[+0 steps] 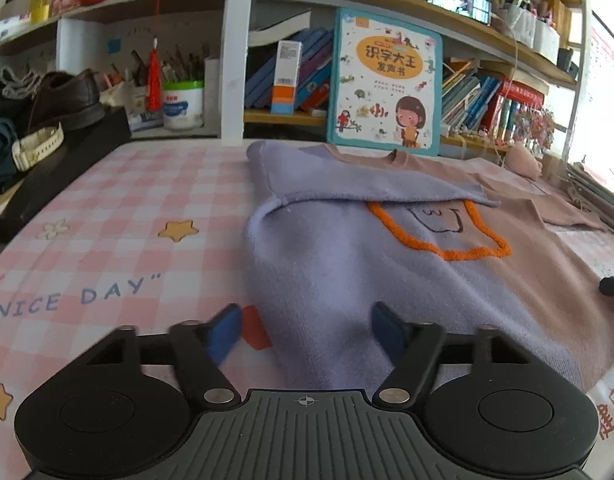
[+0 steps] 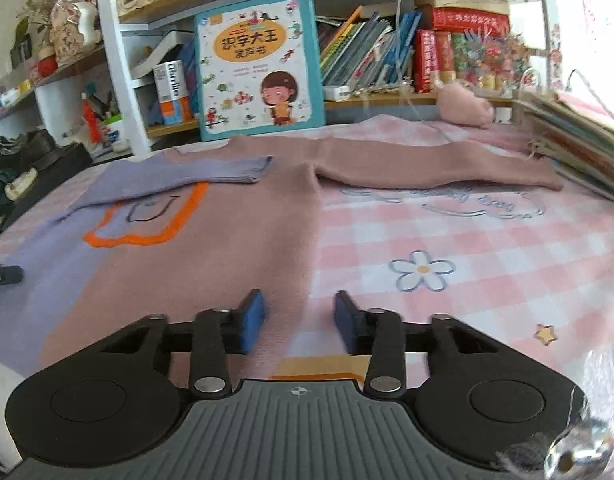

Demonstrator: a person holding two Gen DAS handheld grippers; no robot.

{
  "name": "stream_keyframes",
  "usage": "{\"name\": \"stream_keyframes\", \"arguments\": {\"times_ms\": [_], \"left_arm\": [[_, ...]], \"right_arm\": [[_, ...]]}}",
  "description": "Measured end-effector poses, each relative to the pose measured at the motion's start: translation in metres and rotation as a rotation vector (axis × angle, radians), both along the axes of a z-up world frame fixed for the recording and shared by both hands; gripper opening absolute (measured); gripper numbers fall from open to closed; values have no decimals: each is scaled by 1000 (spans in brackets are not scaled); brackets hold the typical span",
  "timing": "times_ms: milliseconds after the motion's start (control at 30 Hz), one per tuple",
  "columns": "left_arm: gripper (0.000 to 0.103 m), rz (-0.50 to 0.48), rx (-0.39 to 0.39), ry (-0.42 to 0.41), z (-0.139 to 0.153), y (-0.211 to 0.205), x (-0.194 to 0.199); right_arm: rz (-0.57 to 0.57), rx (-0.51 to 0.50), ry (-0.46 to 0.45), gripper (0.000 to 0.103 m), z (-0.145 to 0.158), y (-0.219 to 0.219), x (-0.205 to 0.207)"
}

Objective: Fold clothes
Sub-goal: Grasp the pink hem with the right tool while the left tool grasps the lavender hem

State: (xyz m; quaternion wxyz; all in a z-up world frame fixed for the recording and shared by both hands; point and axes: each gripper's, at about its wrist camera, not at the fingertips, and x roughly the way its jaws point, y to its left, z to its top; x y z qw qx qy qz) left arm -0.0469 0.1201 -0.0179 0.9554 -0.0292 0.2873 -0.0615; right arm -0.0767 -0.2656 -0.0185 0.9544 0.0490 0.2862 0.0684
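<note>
Left gripper (image 1: 305, 330): lower centre of the left wrist view; blue fingers apart, straddling the sweater's lilac hem edge, gripping nothing.
Sweater (image 1: 347, 264): centre to right of that view, flat on the pink checked sheet (image 1: 119, 208); lilac sleeve (image 1: 347, 184) folded across the chest above an orange outline (image 1: 439, 236).
Picture book (image 1: 385, 84): upper centre, upright against the shelves.
Right gripper (image 2: 301, 318): lower centre of the right wrist view; fingers apart over the sweater's brown edge.
Brown sleeve (image 2: 439, 168): centre right, stretched out flat.
</note>
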Motion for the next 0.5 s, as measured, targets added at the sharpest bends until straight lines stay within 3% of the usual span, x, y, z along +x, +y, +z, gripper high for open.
{"name": "stream_keyframes", "arguments": {"times_ms": [100, 233, 333, 500], "left_arm": [[38, -17, 11, 1, 1, -1, -1], [12, -61, -49, 11, 2, 0, -2], [10, -58, -100, 10, 4, 5, -2], [9, -40, -75, -3, 9, 11, -8]], "right_arm": [[16, -5, 3, 18, 2, 5, -1], [36, -13, 5, 14, 4, 11, -2], [38, -27, 0, 13, 4, 13, -3], [70, -24, -3, 12, 5, 20, -5]]}}
